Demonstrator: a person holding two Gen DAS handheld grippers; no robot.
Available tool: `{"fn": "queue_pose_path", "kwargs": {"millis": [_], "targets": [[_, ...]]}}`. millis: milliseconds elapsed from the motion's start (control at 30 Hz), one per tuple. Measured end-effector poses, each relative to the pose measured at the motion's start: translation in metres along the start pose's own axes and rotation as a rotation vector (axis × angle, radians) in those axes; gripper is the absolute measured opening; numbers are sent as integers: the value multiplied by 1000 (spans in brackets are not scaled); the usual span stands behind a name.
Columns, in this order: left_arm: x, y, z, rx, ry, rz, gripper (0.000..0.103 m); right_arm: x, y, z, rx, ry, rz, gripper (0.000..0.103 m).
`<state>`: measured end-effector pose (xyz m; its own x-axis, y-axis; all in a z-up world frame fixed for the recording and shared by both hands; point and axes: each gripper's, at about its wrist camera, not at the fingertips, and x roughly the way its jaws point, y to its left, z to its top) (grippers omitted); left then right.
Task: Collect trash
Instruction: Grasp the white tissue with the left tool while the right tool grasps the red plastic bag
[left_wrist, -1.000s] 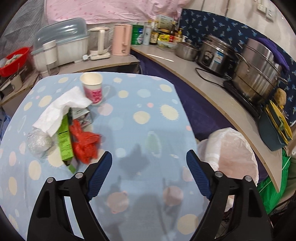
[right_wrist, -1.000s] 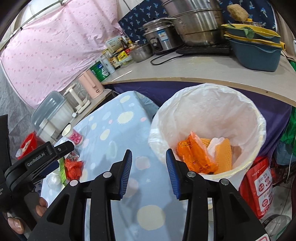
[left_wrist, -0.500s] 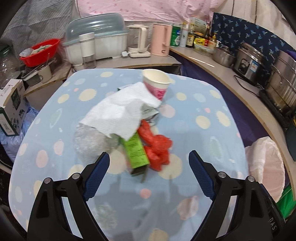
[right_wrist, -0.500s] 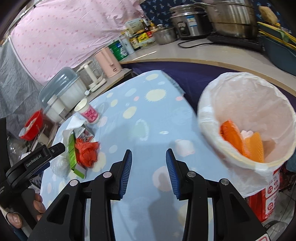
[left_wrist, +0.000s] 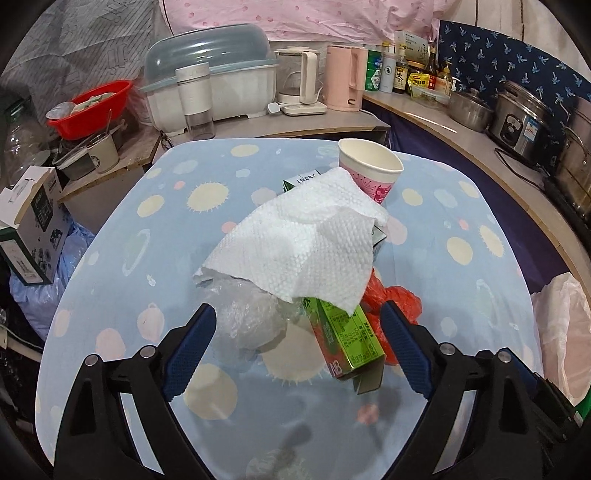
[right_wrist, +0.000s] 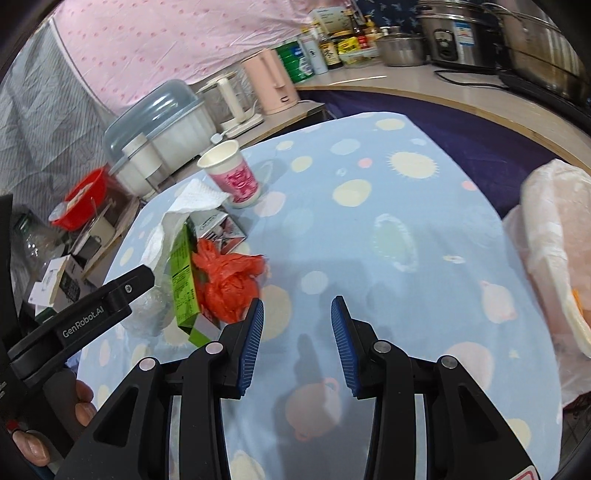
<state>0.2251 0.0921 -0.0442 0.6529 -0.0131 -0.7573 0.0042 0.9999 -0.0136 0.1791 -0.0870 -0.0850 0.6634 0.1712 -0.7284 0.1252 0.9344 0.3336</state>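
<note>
A trash pile lies on the blue dotted table (left_wrist: 461, 229): a white paper towel (left_wrist: 306, 240) draped over a clear plastic wad (left_wrist: 251, 317), a green carton (left_wrist: 343, 339), a red plastic bag (left_wrist: 395, 299) and a pink paper cup (left_wrist: 369, 170). My left gripper (left_wrist: 295, 347) is open wide, just short of the wad and carton, empty. My right gripper (right_wrist: 297, 339) is open and empty, right of the red bag (right_wrist: 229, 280) and green carton (right_wrist: 183, 273). The white-lined bin (right_wrist: 554, 258) is at the table's right edge.
A counter behind holds a covered dish rack (left_wrist: 210, 85), a pink kettle (left_wrist: 343, 77), bottles and steel pots (left_wrist: 517, 110). A red basin (left_wrist: 92, 107) and a box (left_wrist: 29, 218) are on the left. The left gripper's handle (right_wrist: 74, 321) shows in the right wrist view.
Both grippers have swung left from the bin toward the trash pile. The left gripper has come closer, with the wad and carton now between its fingers' line. Both stayed open.
</note>
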Motion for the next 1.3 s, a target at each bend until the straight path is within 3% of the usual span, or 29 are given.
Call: {"fn": "queue_pose_path", "kwargs": {"millis": [300, 433, 633, 700, 800, 900, 1300], "targets": [[28, 6, 13, 15, 12, -18, 85, 32, 25, 8, -31, 41, 18, 38], [35, 12, 21, -7, 22, -50, 79, 45, 35, 12, -49, 55, 18, 38], [46, 20, 28, -16, 51, -95, 47, 62, 44, 16, -58, 65, 23, 38], [49, 21, 28, -13, 66, -115, 22, 66, 45, 17, -54, 72, 29, 38], [50, 24, 28, -22, 82, -150, 7, 69, 48, 17, -62, 76, 34, 32], [42, 26, 29, -25, 63, -159, 3, 67, 53, 17, -78, 74, 44, 16], [-15, 20, 36, -14, -27, -200, 2, 18, 43, 22, -55, -24, 49, 12]]}}
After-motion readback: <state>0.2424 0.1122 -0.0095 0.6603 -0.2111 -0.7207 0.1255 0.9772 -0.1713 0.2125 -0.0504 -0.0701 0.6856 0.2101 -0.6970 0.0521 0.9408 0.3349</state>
